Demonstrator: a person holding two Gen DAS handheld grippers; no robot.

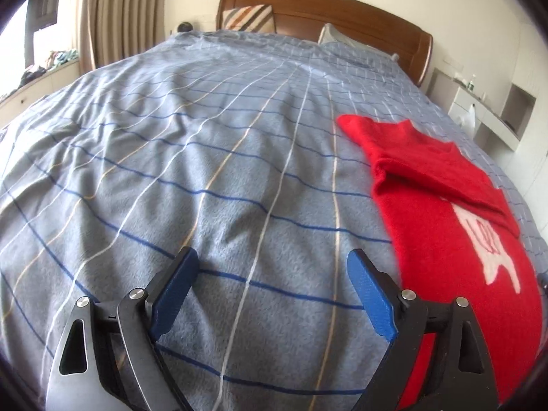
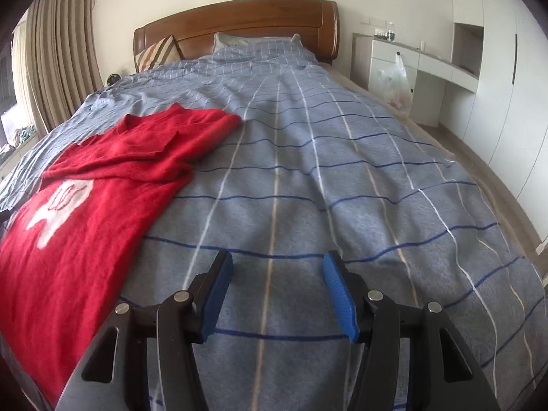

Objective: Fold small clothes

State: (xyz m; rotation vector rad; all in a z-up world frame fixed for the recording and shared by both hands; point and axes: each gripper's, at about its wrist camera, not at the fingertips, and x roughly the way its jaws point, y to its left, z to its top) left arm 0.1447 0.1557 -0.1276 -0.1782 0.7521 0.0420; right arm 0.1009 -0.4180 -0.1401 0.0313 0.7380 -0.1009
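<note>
Both tongs, left [image 1: 272, 294] and right [image 2: 275, 294], are spread and empty over the bed [image 2: 325, 171]; your red sweater [image 2: 78, 212] between them looks soft, light and floppy, so pinch the hem corners.

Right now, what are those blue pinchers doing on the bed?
A person is folding a red sweater on the bed, using a gripper in each hand. Both sleeves look already folded across its top. The left gripper and right gripper are both open, holding nothing, over the blanket on either side of the sweater. The bottom part isn't folded up yet.
</note>
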